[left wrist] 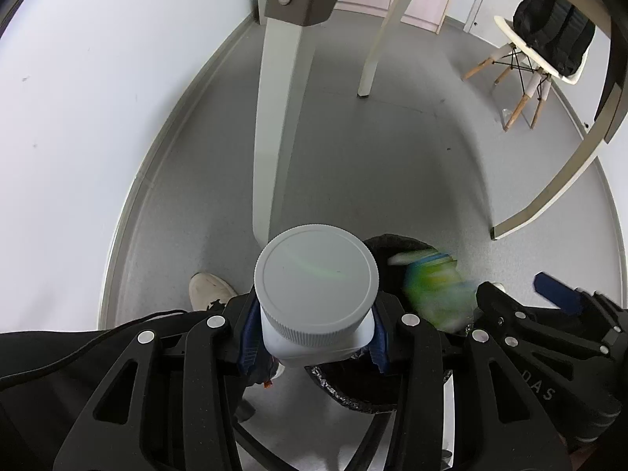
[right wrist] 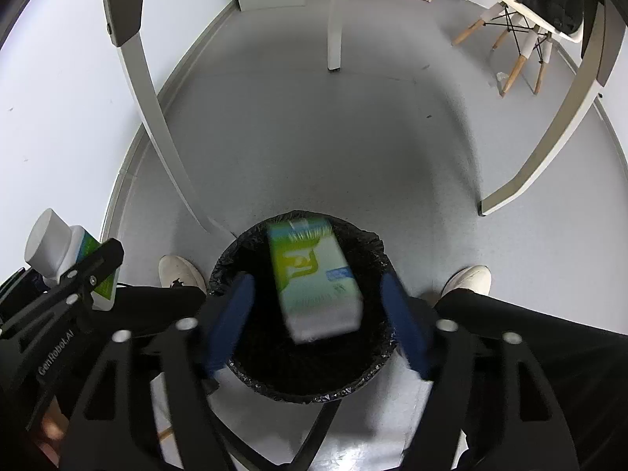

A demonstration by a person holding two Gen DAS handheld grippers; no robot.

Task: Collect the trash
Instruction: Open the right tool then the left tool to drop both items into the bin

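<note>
Right-wrist view: right gripper jaws spread wide, pads clear of the green carton, which hangs blurred between them, long axis running away from the camera, directly over the bin w/ black liner. Left gripper pinches the white bottle, cap toward its camera, just left of the bin mouth. Left-wrist view alone shows the pads pressed on the bottle's sides; right-wrist view alone shows its green label.

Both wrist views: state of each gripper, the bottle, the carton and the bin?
left gripper: shut on the white bottle.
white bottle: capped, held upright.
right gripper: open, above the bin.
green carton: blurred, loose between the fingers, over the bin mouth.
bin: black liner fitted, lidless.
</note>
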